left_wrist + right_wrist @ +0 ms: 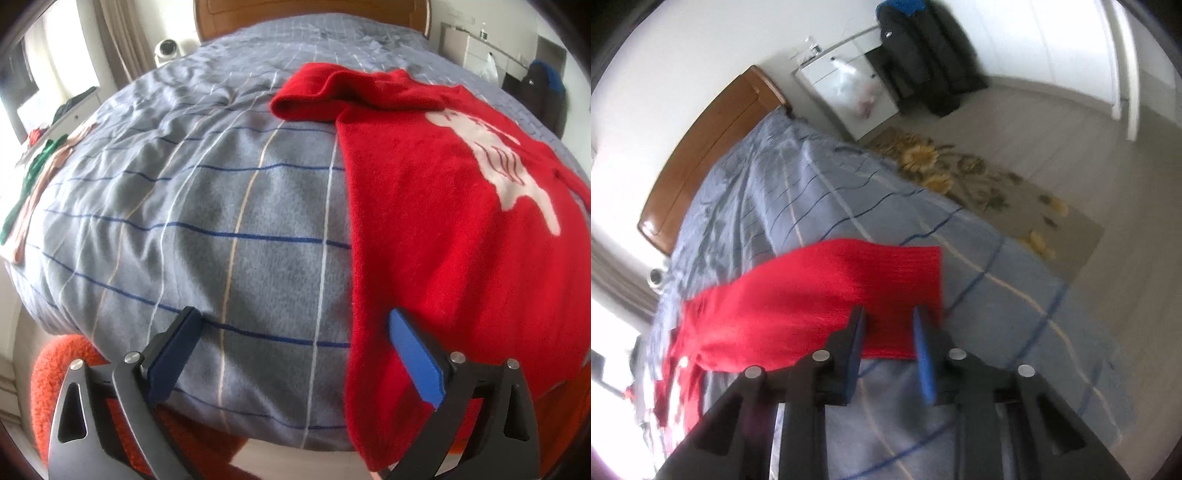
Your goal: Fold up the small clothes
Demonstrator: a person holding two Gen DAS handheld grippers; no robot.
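A small red sweater point(443, 229) with a white animal figure lies on the grey checked bedcover point(207, 206), one sleeve folded across near the top. Its hem hangs over the bed's near edge. My left gripper point(293, 317) is wide open and empty, its right finger point(417, 362) over the sweater's left edge near the hem. In the right wrist view a red sleeve point(827, 295) stretches across the bedcover point(997, 295). My right gripper point(888, 314) is open, its fingertips just over the sleeve's cuff end, holding nothing.
A wooden headboard point(314, 14) stands at the far end. Green and tan clothes point(33, 173) lie at the bed's left edge. An orange fuzzy thing point(55, 376) is below the bed. A flowered rug point(979, 184), white cabinet point(849, 92) and dark bags point(923, 55) are right of the bed.
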